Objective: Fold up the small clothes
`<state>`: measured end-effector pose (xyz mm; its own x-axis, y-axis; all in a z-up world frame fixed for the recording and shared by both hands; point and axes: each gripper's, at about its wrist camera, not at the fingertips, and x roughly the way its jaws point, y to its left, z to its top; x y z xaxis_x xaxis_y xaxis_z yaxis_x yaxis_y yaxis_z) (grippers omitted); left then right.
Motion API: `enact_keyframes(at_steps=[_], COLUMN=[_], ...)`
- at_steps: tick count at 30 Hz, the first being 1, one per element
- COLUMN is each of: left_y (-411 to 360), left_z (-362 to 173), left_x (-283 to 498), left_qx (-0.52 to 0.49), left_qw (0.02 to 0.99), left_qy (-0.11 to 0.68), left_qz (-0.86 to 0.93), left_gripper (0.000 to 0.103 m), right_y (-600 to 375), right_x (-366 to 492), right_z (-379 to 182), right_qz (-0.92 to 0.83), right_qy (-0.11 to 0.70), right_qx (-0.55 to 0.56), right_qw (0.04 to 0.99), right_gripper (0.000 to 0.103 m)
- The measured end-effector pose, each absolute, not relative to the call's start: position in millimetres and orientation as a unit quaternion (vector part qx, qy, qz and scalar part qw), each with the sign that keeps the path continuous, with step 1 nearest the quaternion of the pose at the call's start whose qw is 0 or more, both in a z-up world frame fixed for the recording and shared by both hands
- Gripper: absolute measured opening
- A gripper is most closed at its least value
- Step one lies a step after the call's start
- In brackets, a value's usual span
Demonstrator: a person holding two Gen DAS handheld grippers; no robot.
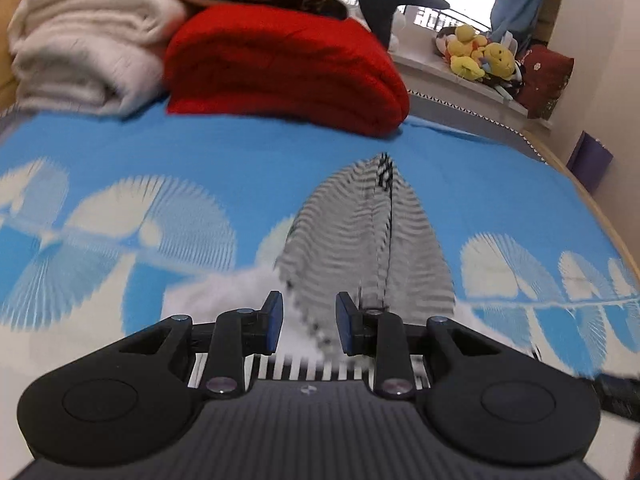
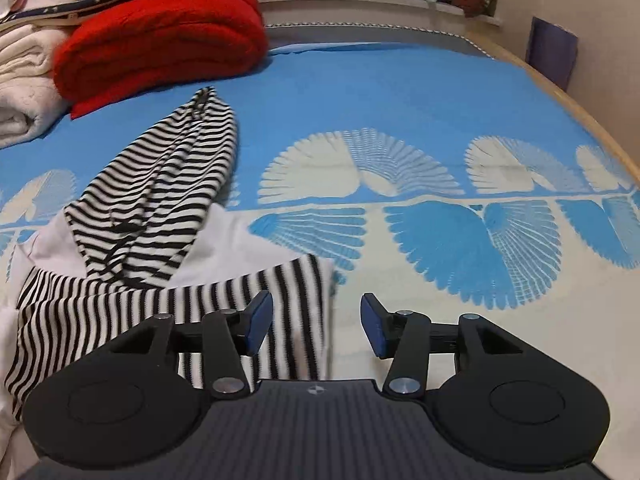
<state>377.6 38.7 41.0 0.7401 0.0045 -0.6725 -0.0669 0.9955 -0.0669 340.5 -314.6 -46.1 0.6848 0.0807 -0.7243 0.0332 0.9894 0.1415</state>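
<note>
I see one small black-and-white striped garment point(image 2: 160, 208) with white panels, crumpled on the bed, left side, its narrow end pointing far.

Left gripper point(image 1: 309, 322) angled downward, jaws slightly apart — right gripper point(image 2: 316, 326) likewise, jaws wider, empty

Red blanket point(image 1: 280, 68) beside white blanket point(image 1: 84, 56); yellow plush toys point(image 1: 480, 56) on windowsill.

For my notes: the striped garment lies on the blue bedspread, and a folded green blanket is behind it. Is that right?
Not quite: the folded blanket behind the striped garment is red, not green, as the right wrist view shows. The garment does lie on the blue bedspread.
</note>
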Motion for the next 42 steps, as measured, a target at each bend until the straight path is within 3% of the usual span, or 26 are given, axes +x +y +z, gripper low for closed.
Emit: enact_keyframes(at_steps=[8,14,17,21,25,26,27,28,33,39,42], left_y=[15.0,5.3,4.4,1.0,-7.2,-8.9,-8.8,-8.4,-7.5,-8.5,-3.7], left_z=[12.1,-23.2,-43.8,-66.2,-84.2,-87.6,-90.1,-89.6,-54.2,-5.1,5.8], left_x=[531.8,639.1,681.7,722.9,744.3,747.0,748.6,746.5,697.6,526.2,415.3], left_qx=[-0.016,-0.016,-0.032,-0.027,-0.015,-0.005,-0.001,-0.002,0.006,0.025,0.051], left_qw=[0.924,0.919,0.913,0.912,0.906,0.905,0.904,0.902,0.928,0.948,0.939], left_qy=[0.382,0.394,0.407,0.407,0.421,0.424,0.427,0.430,0.373,0.301,0.304], left_qz=[0.017,0.011,0.017,0.045,0.046,0.046,0.037,0.030,-0.007,-0.098,-0.154], left_gripper=[0.013,0.013,0.021,0.052,0.052,0.043,0.012,0.000,0.001,0.001,0.001], right_y=[-331.0,-346.7,-351.3,-355.8,-355.8,-355.0,-354.2,-353.5,-356.2,-352.8,-350.8], right_x=[339.4,345.0,347.8,350.7,353.5,354.2,354.6,354.9,354.6,349.5,341.8], right_z=[-53.0,-63.1,-68.0,-71.0,-73.6,-74.7,-75.7,-76.2,-67.3,-54.9,-44.3], right_qz=[0.016,0.002,0.001,0.000,-0.005,-0.005,-0.004,-0.001,-0.007,-0.002,0.000], right_qy=[0.408,0.420,0.426,0.430,0.432,0.433,0.434,0.436,0.424,0.409,0.390], right_qx=[0.081,0.075,0.073,0.071,0.069,0.070,0.070,0.070,0.082,0.111,0.118], right_qw=[0.909,0.905,0.902,0.900,0.899,0.899,0.898,0.897,0.902,0.906,0.913], right_gripper=[0.051,0.051,0.051,0.051,0.051,0.051,0.051,0.051,0.051,0.051,0.051])
